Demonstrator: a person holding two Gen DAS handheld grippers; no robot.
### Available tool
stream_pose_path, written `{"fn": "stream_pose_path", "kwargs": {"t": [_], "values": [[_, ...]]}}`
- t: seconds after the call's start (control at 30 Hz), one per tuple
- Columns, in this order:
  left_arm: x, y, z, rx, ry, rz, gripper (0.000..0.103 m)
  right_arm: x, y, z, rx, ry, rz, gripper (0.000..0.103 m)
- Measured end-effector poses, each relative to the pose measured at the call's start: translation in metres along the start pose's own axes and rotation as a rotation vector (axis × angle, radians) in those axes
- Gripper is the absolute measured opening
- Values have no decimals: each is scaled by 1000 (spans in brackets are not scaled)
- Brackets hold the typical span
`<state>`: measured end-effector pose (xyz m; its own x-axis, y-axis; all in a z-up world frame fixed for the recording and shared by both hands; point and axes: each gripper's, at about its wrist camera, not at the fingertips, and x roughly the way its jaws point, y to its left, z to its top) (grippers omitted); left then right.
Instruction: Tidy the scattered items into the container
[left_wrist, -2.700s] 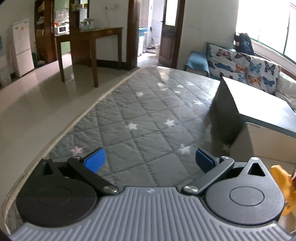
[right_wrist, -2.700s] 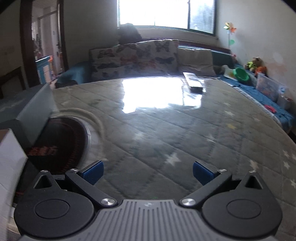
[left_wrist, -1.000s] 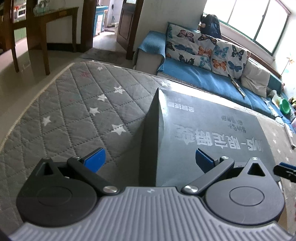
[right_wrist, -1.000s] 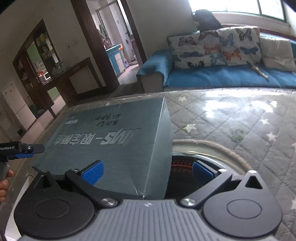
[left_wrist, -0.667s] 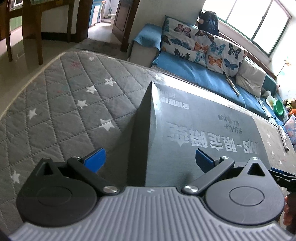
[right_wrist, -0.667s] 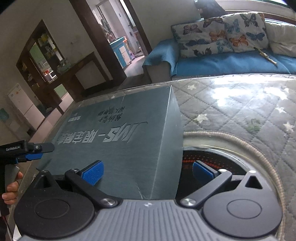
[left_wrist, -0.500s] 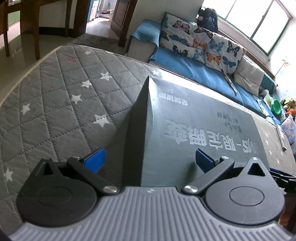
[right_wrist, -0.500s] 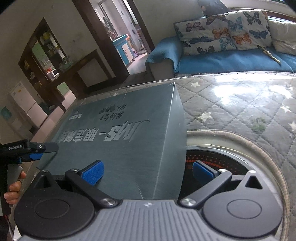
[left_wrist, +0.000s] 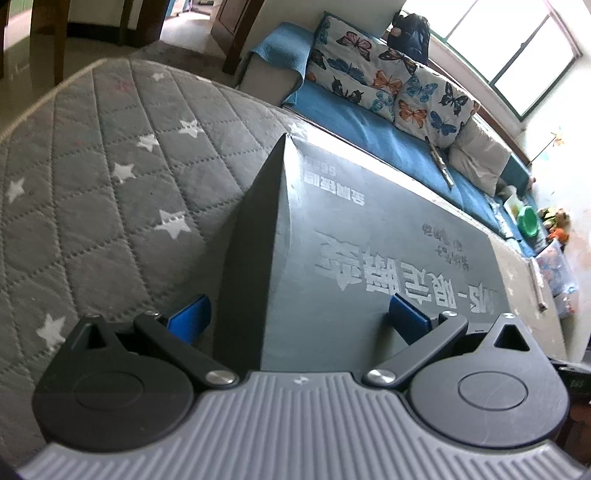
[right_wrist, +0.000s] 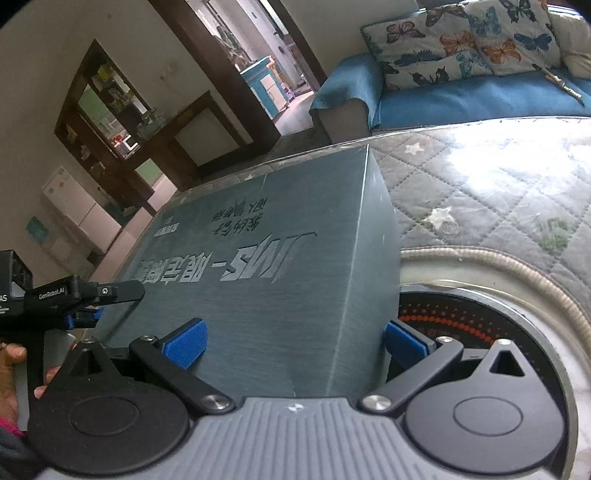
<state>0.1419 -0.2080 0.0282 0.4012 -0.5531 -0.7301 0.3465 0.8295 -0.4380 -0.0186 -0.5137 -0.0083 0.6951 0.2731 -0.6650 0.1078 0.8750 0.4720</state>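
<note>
L gripper (left_wrist: 299, 317) jaws wide | R gripper (right_wrist: 293, 341) jaws wide | both level

Grey star-quilted mat (left_wrist: 110, 192), blue sofa (left_wrist: 354, 122), butterfly cushions (left_wrist: 388, 88), dark wooden table (right_wrist: 188, 122)

The grey box (right_wrist: 280, 258) covers most of the round black appliance (right_wrist: 480, 314) beside it. The hand (right_wrist: 11, 373) on the left tongs (right_wrist: 92, 295) is cut off by the frame's edge.
</note>
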Motion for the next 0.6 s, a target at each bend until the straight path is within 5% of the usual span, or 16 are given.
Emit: {"fn": "stream_pose_path", "kwargs": {"t": [0.6], "values": [[10,-10,2,-27,19,-15,103,4,5,9,-8,40,4,103]]}}
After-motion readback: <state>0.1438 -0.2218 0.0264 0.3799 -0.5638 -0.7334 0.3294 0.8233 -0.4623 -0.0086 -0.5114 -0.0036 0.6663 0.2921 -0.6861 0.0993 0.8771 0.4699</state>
